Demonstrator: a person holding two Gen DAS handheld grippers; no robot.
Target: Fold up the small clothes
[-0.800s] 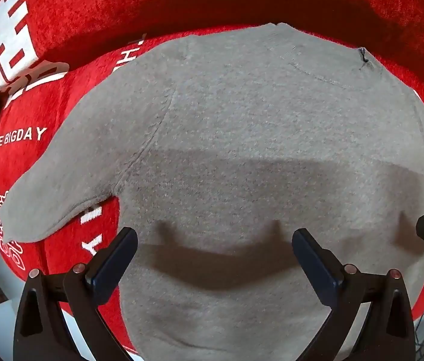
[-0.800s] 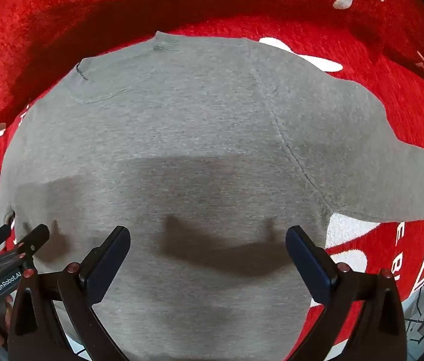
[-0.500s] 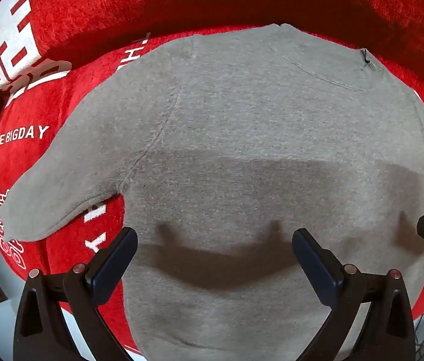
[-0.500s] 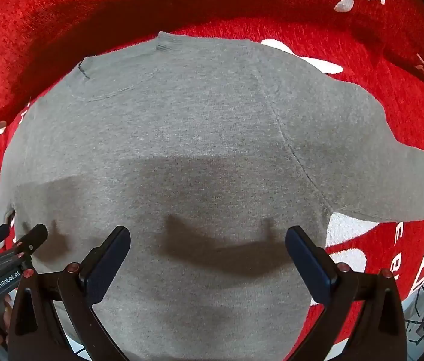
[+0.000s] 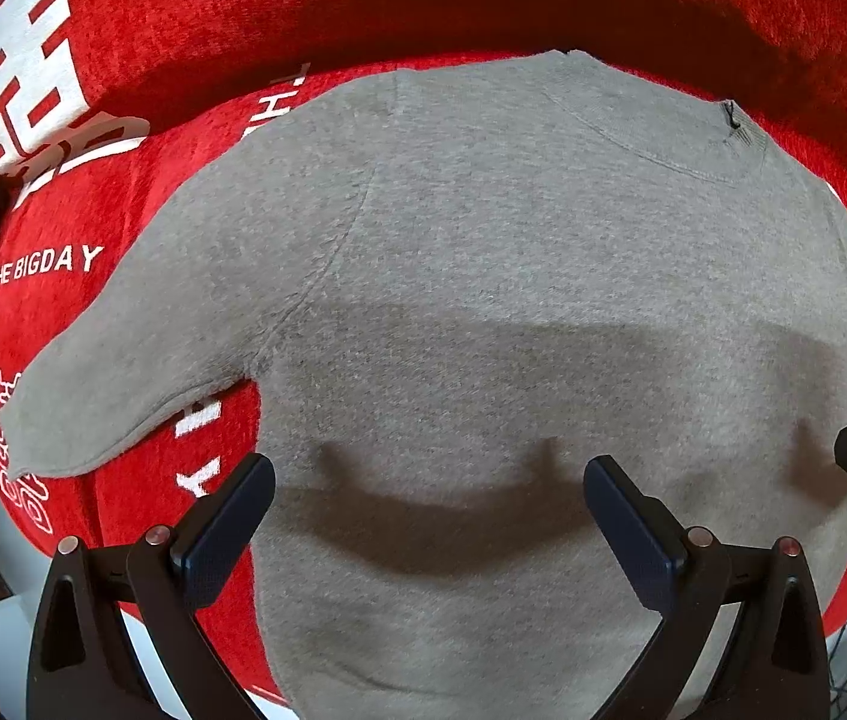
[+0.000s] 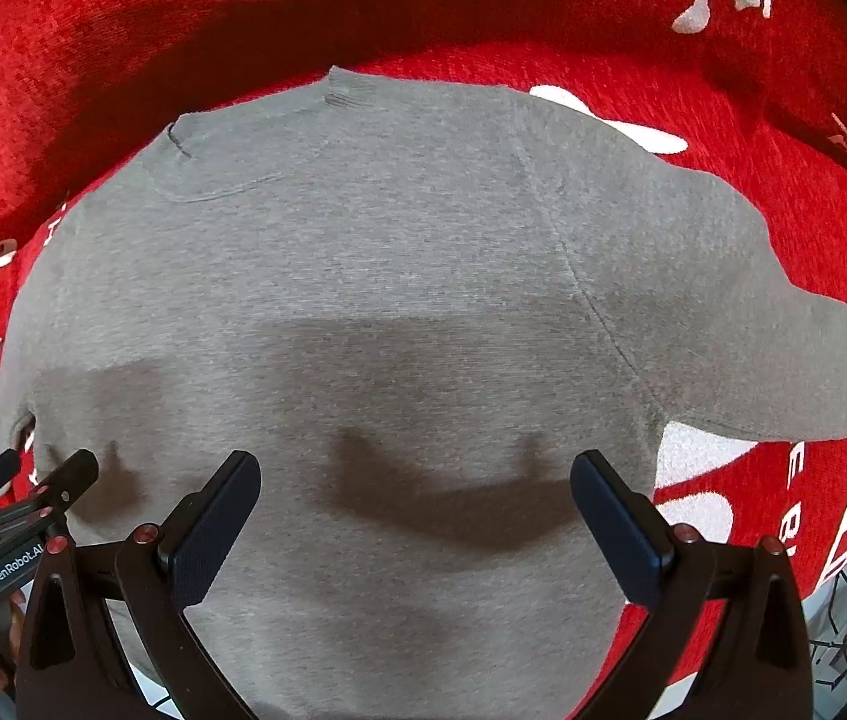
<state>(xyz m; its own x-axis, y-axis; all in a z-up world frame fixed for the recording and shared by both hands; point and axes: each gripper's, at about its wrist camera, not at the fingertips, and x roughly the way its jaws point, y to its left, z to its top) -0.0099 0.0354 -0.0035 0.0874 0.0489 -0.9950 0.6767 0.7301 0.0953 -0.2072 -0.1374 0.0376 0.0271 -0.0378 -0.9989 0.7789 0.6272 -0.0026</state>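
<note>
The small grey knit short-sleeved shirt lies flat on the red white-lettered plush blanket, directly below both grippers. Left gripper and right gripper: jaws spread wide, holding nothing.

Both grippers point down, side by side. The left gripper has its jaws spread wide, nothing between them. The right gripper is likewise spread wide and holds nothing.
</note>
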